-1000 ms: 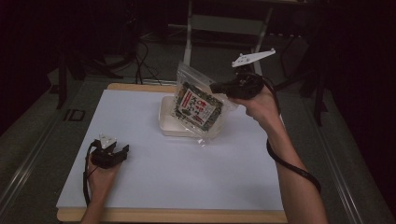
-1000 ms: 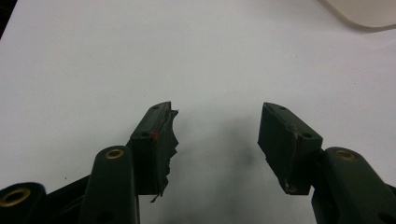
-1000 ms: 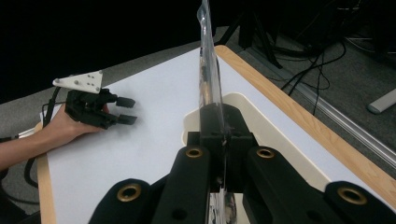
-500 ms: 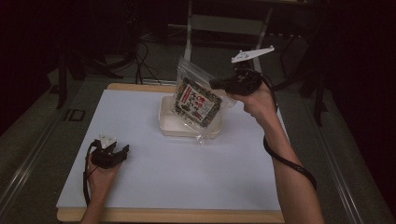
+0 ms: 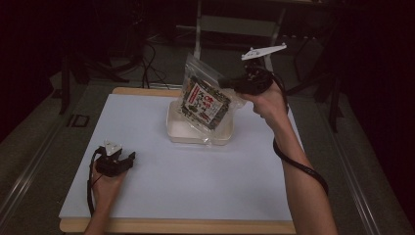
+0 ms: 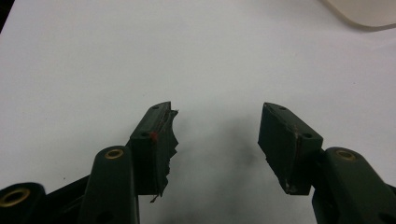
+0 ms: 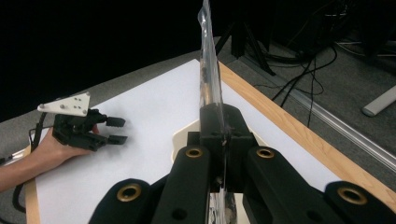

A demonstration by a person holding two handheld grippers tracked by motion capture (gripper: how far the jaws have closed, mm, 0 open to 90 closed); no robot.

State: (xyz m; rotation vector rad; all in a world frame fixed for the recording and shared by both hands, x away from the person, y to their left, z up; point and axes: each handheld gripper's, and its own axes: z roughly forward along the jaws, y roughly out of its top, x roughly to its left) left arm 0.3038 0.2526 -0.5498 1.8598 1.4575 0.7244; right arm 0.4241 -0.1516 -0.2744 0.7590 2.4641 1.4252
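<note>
Above tray (image 5: 182,132): R gripper (image 5: 226,83) pinching bag (image 5: 203,101).

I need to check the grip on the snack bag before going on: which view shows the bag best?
The high view: the clear snack bag shows whole, printed face visible, hanging over the shallow tray with the right gripper pinching its edge. The right gripper view shows the bag edge-on, clamped between shut jaws. The left gripper view looks at white table with a tray corner.
</note>
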